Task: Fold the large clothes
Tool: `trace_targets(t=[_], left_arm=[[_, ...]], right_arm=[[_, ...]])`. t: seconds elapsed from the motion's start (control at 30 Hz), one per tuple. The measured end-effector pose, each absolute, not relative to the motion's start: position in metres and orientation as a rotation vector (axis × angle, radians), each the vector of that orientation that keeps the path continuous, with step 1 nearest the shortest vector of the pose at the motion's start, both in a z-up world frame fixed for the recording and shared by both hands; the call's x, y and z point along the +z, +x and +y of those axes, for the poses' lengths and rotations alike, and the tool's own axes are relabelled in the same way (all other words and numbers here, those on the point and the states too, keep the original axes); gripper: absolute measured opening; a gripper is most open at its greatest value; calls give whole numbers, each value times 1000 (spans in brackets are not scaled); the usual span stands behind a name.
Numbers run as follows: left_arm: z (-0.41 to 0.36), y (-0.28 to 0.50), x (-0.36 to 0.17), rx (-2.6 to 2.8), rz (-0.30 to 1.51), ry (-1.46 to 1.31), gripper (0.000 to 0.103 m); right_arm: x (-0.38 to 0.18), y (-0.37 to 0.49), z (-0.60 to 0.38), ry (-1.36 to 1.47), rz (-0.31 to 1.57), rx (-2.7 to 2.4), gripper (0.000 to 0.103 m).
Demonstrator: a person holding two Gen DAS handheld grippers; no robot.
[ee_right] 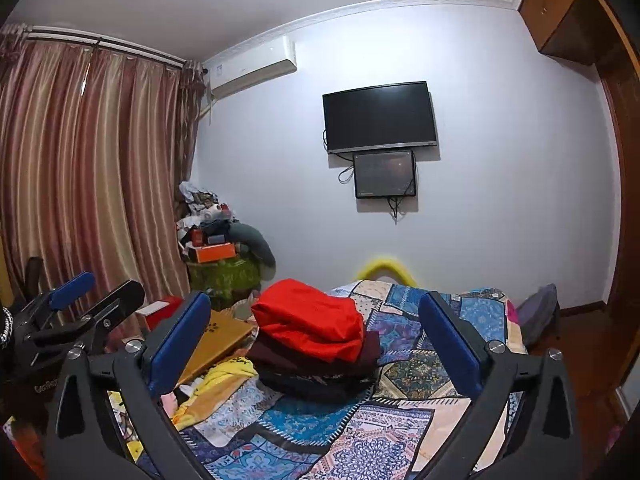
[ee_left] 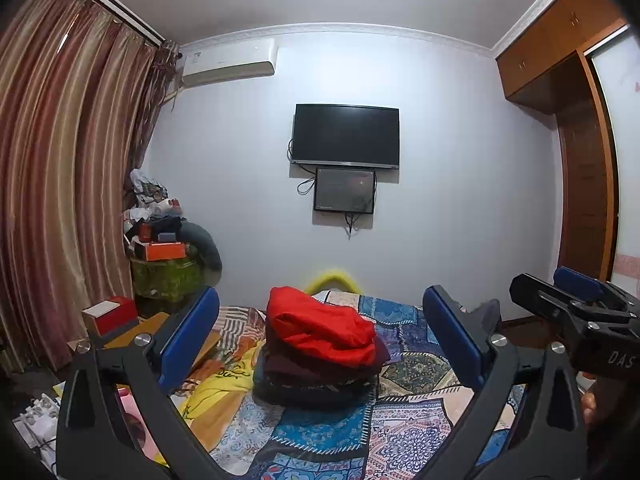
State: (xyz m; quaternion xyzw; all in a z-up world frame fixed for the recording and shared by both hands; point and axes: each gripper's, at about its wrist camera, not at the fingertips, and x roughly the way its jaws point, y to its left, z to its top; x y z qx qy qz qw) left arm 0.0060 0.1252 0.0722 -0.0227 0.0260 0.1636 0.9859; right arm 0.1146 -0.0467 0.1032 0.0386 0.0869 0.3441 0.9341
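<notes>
A stack of folded clothes sits on the patchwork bedspread (ee_left: 404, 432), with a red garment (ee_left: 320, 324) on top of dark maroon and black ones (ee_left: 316, 380). The stack also shows in the right wrist view, red garment (ee_right: 312, 320) on top. My left gripper (ee_left: 320, 332) is open and empty, held above the bed short of the stack. My right gripper (ee_right: 316, 332) is open and empty too. The right gripper shows at the right edge of the left wrist view (ee_left: 576, 304). A yellow garment (ee_left: 216, 388) lies crumpled left of the stack.
A brown flat box (ee_right: 218, 340) and a red box (ee_left: 114, 314) lie at the bed's left side. A cluttered green-covered stand (ee_left: 168, 272) is in the corner by striped curtains (ee_left: 60, 184). A TV (ee_left: 346, 136) hangs on the far wall. A wooden wardrobe (ee_left: 580, 140) is right.
</notes>
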Motion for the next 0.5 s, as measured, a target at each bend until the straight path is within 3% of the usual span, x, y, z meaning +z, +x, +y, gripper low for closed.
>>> trace_targets(t=[0.5], left_arm=[[121, 2, 63, 342, 63, -34, 102]], right_arm=[[96, 108, -56, 88, 198, 695, 103]])
